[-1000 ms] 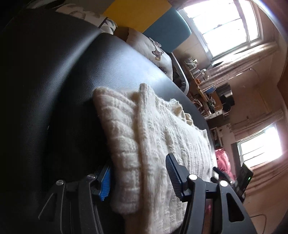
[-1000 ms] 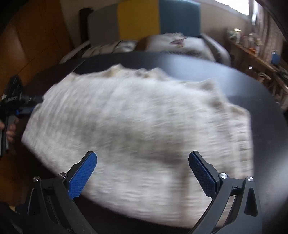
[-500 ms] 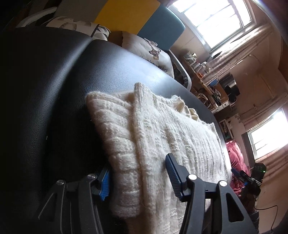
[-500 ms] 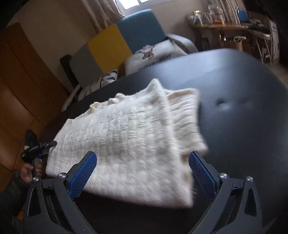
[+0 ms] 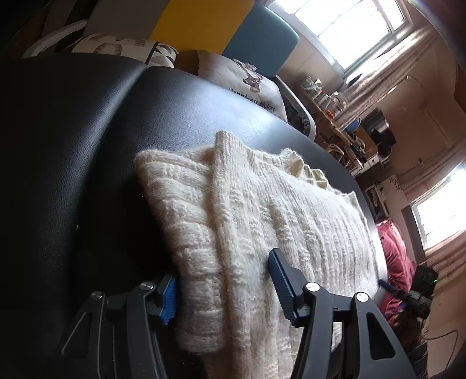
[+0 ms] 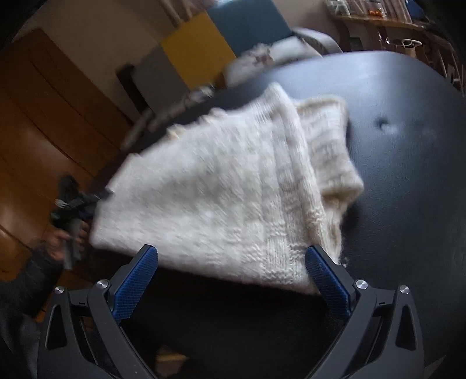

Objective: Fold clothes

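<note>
The sweater (image 5: 262, 221) lies folded on the black table (image 5: 96, 122), and the left gripper (image 5: 222, 284) has its jaws straddling the thick rolled edge, one pad beside the fabric, the other on top. Pinching or merely resting? Cannot tell. The right gripper (image 6: 231, 275), jaws spread wide and empty, hangs just short of the sweater's near edge. Risk here: that bulky knit could spring open if the left one lets go, or a pull could drag the whole bundle over the slick leather-like top. Beyond the sweater, cushions (image 5: 247, 84) on a yellow-and-blue sofa, bright windows (image 5: 358, 26), a cluttered shelf. Wooden panelling shows in the right view.
</note>
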`<state>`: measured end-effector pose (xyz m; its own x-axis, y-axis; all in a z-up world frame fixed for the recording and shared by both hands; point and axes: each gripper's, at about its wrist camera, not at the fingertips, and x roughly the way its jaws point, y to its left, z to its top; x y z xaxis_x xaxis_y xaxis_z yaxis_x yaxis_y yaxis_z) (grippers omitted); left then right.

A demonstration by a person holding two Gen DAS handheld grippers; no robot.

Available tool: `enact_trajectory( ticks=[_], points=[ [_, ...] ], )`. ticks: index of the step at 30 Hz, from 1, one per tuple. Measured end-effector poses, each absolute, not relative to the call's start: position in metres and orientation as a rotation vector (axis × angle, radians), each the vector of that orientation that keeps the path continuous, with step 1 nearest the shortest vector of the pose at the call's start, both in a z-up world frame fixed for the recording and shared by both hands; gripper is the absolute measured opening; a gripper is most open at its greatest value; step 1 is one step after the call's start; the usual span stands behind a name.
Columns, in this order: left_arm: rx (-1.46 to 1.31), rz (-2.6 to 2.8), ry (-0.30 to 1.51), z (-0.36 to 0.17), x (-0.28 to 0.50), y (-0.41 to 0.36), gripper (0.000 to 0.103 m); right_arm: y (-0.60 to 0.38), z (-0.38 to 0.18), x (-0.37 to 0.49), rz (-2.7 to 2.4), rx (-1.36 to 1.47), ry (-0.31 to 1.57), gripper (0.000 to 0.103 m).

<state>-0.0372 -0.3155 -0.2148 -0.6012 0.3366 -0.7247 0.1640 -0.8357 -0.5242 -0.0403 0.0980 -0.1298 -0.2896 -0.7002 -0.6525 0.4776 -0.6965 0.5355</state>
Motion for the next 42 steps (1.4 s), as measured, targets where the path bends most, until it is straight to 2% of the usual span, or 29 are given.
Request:
enact_trajectory(
  ticks=[5,10,16,20,22,25,30,33,38,40,41,42],
  points=[
    [-1.351,2.579,-0.865,-0.215,-0.036,-0.317,0.056,0.121,-0.131,-0.047,-2.070,1.177,-0.319,0.103],
    [-1.357,2.596,-0.823,-0.213,-0.036,-0.314,0.056,0.113,-0.144,-0.067,-1.858,1.163,-0.393,0.103],
    [-1.395,2.593,-0.707,-0.211,-0.040,-0.309,0.056,0.100,-0.144,-0.068,-1.605,1.211,-0.282,0.103],
    [-1.430,2.581,-0.641,-0.209,-0.044,-0.307,0.056,0.091,-0.150,-0.061,-1.533,1.313,-0.058,0.103],
    [-1.440,2.579,-0.612,-0.207,-0.045,-0.307,0.056,0.087,-0.149,-0.062,-1.559,1.340,-0.008,0.103],
    [-1.430,2.570,-0.620,-0.207,-0.044,-0.310,0.056,0.077,-0.122,-0.054,-1.658,1.259,0.091,0.103],
    [-1.376,2.521,-0.752,-0.208,-0.038,-0.326,0.057,0.030,-0.096,-0.047,-1.757,1.143,0.198,0.103],
    [-1.357,2.503,-0.754,-0.207,-0.035,-0.329,0.057,-0.013,-0.103,-0.047,-1.771,1.122,0.293,0.103],
    [-1.344,2.499,-0.639,-0.205,-0.034,-0.327,0.056,-0.066,-0.131,-0.059,-1.820,1.194,0.387,0.103],
    [-1.341,2.500,-0.633,-0.204,-0.034,-0.327,0.051,-0.077,-0.140,-0.062,-1.848,1.222,0.429,0.103],
    [-1.338,2.502,-0.634,-0.204,-0.034,-0.327,0.035,-0.081,-0.143,-0.063,-1.859,1.233,0.447,0.103],
    [-1.335,2.504,-0.641,-0.204,-0.033,-0.327,0.024,-0.083,-0.147,-0.064,-1.870,1.244,0.463,0.103]
  ],
)
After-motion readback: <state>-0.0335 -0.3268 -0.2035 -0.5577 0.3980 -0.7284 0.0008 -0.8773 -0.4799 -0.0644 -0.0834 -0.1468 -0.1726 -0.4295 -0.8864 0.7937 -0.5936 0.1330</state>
